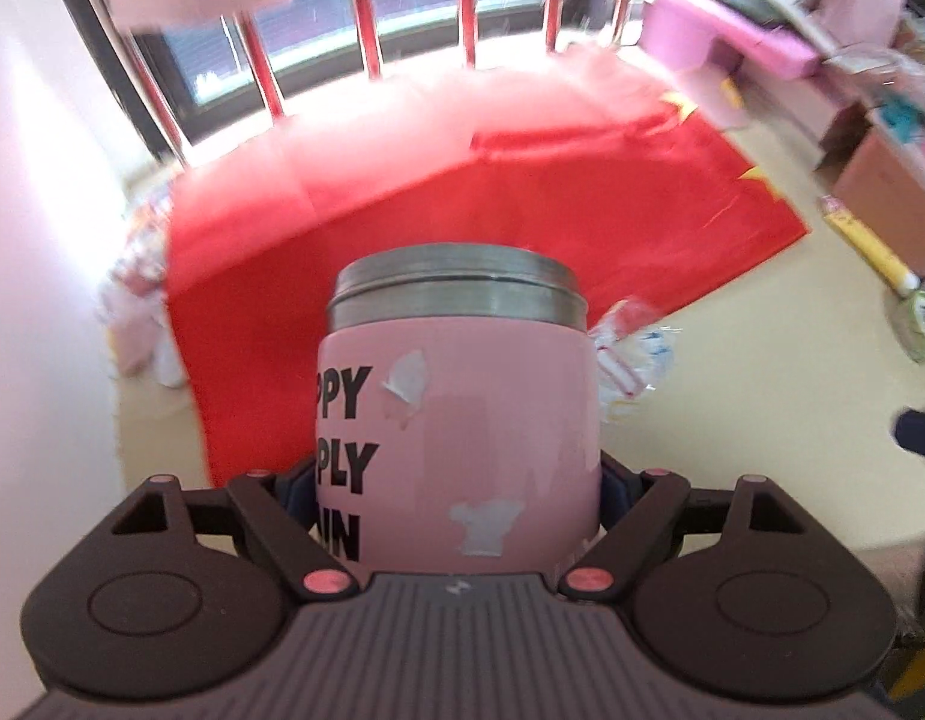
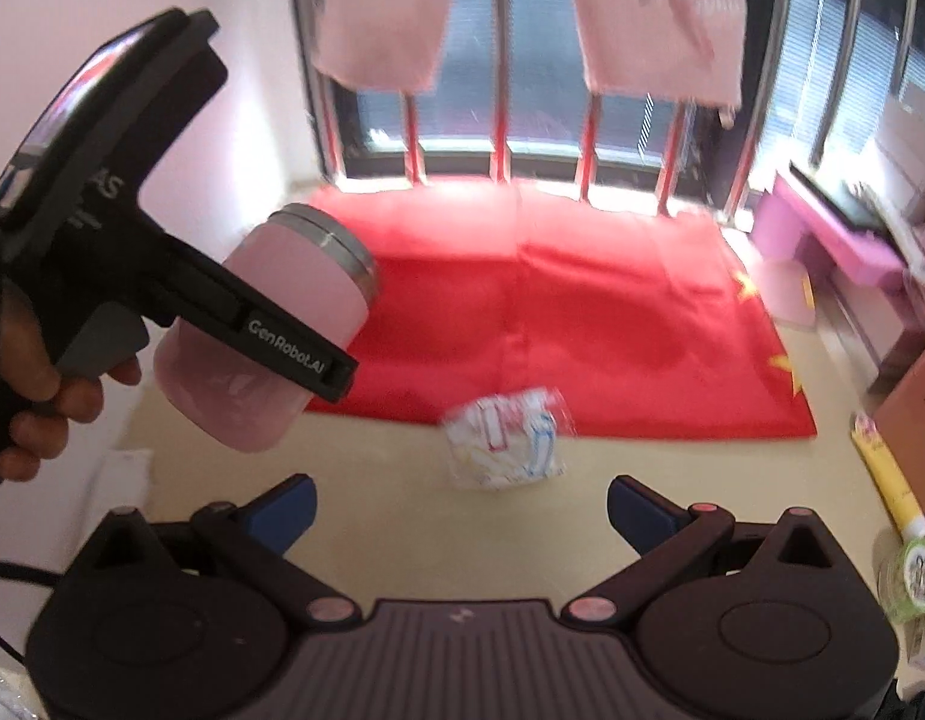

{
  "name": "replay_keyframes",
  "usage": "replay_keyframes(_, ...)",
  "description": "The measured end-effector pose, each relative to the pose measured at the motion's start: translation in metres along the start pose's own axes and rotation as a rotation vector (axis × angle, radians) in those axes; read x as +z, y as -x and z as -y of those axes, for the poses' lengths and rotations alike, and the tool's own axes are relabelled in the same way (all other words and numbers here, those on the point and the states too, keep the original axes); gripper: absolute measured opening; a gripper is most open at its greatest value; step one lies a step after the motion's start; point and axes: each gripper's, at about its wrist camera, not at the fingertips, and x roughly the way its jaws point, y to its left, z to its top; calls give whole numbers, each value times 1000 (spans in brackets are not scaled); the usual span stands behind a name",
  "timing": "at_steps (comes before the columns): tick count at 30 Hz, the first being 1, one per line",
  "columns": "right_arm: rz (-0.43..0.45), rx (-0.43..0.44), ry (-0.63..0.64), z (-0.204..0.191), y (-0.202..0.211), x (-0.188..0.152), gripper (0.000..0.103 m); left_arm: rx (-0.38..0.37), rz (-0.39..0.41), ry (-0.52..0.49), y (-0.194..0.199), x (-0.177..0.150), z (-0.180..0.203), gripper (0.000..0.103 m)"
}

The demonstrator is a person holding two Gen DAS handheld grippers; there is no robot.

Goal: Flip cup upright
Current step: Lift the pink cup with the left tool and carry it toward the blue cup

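1. Pink steel cup (image 1: 462,414), black lettering on its side, sits clamped between the fingers of the left gripper (image 1: 459,489); its silver rim band points toward twelve o'clock in the left wrist view.
2. From the right wrist camera the cup (image 2: 270,324) hangs in the air at ten o'clock, tilted, rim toward one o'clock, above the beige floor (image 2: 402,510); a hand (image 2: 54,402) holds the gripper's handle.
3. Right gripper (image 2: 461,510) stands spread wide with nothing between its blue pads (image 2: 285,510).
4. Red cloth (image 2: 582,324) lies flat at twelve o'clock; a crumpled plastic bag (image 2: 507,441) touches its near edge.
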Motion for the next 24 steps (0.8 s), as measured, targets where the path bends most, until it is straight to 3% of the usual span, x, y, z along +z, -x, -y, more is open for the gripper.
replay_keyframes(7, 126, 106, 106, -8, 62, -25, 103, 72, 100, -21, 87, -59, 31, 84)
replay_keyframes(11, 172, 173, 145, -15, 82, -54, 103, 111, 87, -23, 103, -109, 39, 84)
replay_keyframes(18, 294, 282, 183, -21, 92, -144, 103, 146, 17, -15, 69, -218, 50, 84)
replay_keyframes(24, 344, 238, 170, -32, 84, -212, 103, 133, 36, -41, 36, -283, 56, 84)
